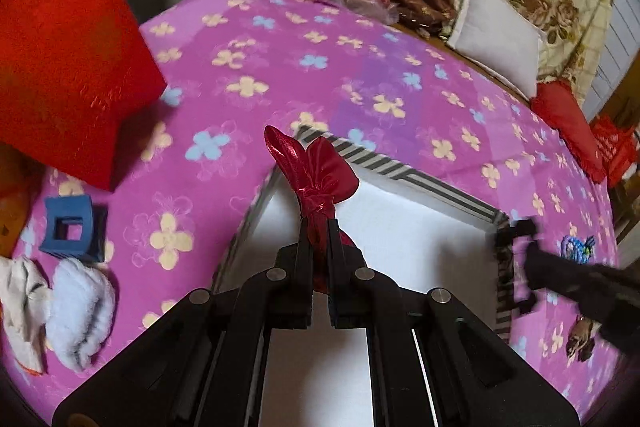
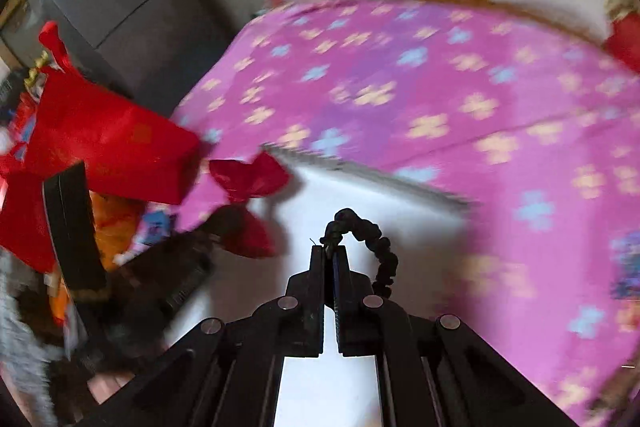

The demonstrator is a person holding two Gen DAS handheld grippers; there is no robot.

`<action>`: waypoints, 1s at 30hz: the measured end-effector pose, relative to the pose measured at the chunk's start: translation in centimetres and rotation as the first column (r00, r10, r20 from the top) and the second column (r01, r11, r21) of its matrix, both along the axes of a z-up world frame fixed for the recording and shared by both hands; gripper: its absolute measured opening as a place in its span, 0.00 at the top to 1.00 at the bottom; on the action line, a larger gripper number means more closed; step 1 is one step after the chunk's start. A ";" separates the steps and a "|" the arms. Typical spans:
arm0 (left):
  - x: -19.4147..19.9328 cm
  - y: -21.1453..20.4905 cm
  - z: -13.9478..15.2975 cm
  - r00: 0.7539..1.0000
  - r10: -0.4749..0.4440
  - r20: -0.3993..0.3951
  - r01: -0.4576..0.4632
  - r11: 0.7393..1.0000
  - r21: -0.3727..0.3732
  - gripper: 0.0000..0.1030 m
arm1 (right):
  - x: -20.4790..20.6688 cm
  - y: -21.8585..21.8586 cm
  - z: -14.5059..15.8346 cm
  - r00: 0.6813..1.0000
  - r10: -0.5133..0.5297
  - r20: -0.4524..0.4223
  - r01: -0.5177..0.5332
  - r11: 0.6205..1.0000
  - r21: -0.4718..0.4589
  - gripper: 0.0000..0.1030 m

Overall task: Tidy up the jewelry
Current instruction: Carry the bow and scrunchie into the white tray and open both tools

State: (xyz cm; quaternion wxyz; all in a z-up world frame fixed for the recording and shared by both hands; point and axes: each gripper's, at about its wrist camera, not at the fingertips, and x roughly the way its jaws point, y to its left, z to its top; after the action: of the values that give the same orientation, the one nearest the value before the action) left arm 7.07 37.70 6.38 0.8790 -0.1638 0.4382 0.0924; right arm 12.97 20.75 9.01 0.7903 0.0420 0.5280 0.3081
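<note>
My left gripper (image 1: 319, 227) is shut on a shiny red hair bow (image 1: 318, 173), holding it above the white inside of a box with a striped rim (image 1: 372, 157). In the right wrist view the same red bow (image 2: 248, 179) hangs at the left, over the box (image 2: 360, 203). My right gripper (image 2: 331, 251) is shut on a black twisted hair tie (image 2: 378, 247), whose loop curls out to the right of the fingertips above the white box floor. The right gripper (image 1: 516, 263) shows blurred at the box's right corner in the left wrist view.
The box lies on a pink flowered bedsheet (image 1: 320, 67). A blue claw clip (image 1: 74, 229) and white fluffy hair pieces (image 1: 80, 311) lie at the left, a beaded blue piece (image 1: 578, 247) at the right. A red bag (image 1: 60, 47), pillows (image 1: 496, 31) and clutter ring the bed.
</note>
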 end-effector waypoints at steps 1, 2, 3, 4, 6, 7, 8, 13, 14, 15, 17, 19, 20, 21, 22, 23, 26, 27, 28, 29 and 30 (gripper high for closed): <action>-0.1 0.5 -0.2 1.000 0.012 0.000 -0.012 1.000 -0.013 0.97 | 0.4 0.7 -0.7 1.000 0.001 -0.015 -0.001 1.000 0.019 0.97; -0.1 0.8 -0.2 1.000 0.021 0.002 -0.021 0.999 -0.024 0.96 | 0.7 1.4 -1.4 1.000 0.002 -0.025 -0.001 1.000 0.026 0.97; -0.1 1.0 -0.2 1.000 0.029 0.004 -0.029 0.999 -0.030 0.96 | 1.1 1.9 -2.1 0.999 -0.001 -0.033 0.001 1.000 0.020 0.97; -0.1 1.3 -0.3 0.999 0.035 0.004 -0.035 0.999 -0.036 0.96 | 1.4 2.4 -2.9 0.999 -0.008 -0.036 0.008 1.000 -0.003 0.97; -0.1 1.6 -0.5 0.999 0.042 -0.001 -0.042 0.998 -0.042 0.96 | 2.0 2.7 -4.2 0.999 -0.028 -0.022 0.027 0.997 -0.077 0.97; -0.1 1.7 -0.6 0.999 0.042 -0.004 -0.042 0.998 -0.049 0.95 | 2.2 2.5 -4.6 0.999 -0.045 -0.015 0.043 0.993 -0.106 0.97; -0.1 1.7 -0.7 0.999 0.040 -0.006 -0.040 0.998 -0.054 0.94 | 2.5 2.2 -4.8 0.998 -0.059 -0.007 0.058 0.990 -0.129 0.96; -0.1 1.5 -0.4 1.000 0.022 0.012 -0.021 0.995 -0.098 0.63 | 3.3 -0.8 -5.4 0.994 -0.110 -0.007 0.107 0.978 -0.178 0.94; -0.2 1.5 -0.3 1.000 0.014 0.023 -0.012 0.994 -0.111 0.56 | 3.4 -1.2 -5.3 0.993 -0.114 -0.009 0.111 0.978 -0.178 0.94; -0.2 1.3 -0.1 0.999 0.004 0.033 0.001 0.992 -0.124 0.54 | 3.4 -1.6 -5.3 0.993 -0.116 -0.005 0.113 0.977 -0.180 0.93; -0.1 1.2 0.0 0.999 -0.011 0.040 0.017 0.989 -0.144 0.51 | 3.1 -1.8 -4.9 0.993 -0.114 0.012 0.114 0.976 -0.187 0.88; 0.0 1.3 -0.2 1.000 -0.010 0.026 0.014 0.989 -0.150 0.51 | 2.7 -2.0 -4.4 0.993 -0.111 0.031 0.115 0.975 -0.190 0.76; 0.0 1.3 -0.3 1.000 -0.009 0.018 0.011 0.988 -0.152 0.51 | 2.5 -2.1 -4.0 0.993 -0.110 0.048 0.117 0.976 -0.185 0.65; 0.0 1.4 -0.4 1.000 -0.007 0.008 0.008 0.988 -0.155 0.51 | 2.3 -2.0 -3.7 0.992 -0.110 0.060 0.119 0.975 -0.185 0.59; -0.1 1.4 -0.5 1.000 -0.007 -0.005 0.006 0.988 -0.154 0.51 | 1.9 -2.1 -3.4 0.991 -0.110 0.072 0.122 0.974 -0.189 0.59; -0.2 1.5 -0.5 1.000 -0.007 -0.019 0.004 0.989 -0.145 0.51 | 1.7 -1.9 -3.2 0.990 -0.112 0.081 0.126 0.972 -0.197 0.59; -0.4 1.4 -0.5 0.999 -0.011 -0.045 0.006 0.995 -0.102 0.51 | 0.3 -2.0 -2.3 0.983 -0.123 0.133 0.150 0.963 -0.224 0.59; -0.4 1.2 -0.7 0.998 -0.019 -0.065 0.013 0.996 -0.088 0.51 | -0.5 -2.3 -1.9 0.981 -0.124 0.152 0.158 0.959 -0.234 0.59; -0.3 0.9 -1.0 0.996 -0.034 -0.085 0.027 0.997 -0.078 0.51 | -1.3 -2.7 -1.4 0.978 -0.120 0.168 0.158 0.960 -0.232 0.59; 0.0 0.6 -1.6 0.994 -0.051 -0.100 0.043 0.996 -0.075 0.51 | -2.3 -3.3 -0.9 0.976 -0.115 0.183 0.155 0.962 -0.223 0.59; 0.5 0.2 -2.2 0.991 -0.064 -0.118 0.056 0.996 -0.076 0.51 | -3.5 -4.0 -0.4 0.973 -0.113 0.199 0.156 0.963 -0.218 0.59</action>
State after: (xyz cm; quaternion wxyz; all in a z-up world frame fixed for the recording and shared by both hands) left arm 7.53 37.93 4.22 0.8468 -0.1766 0.4982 0.0597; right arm 9.46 16.73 8.60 0.8545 -0.0437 0.4806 0.1922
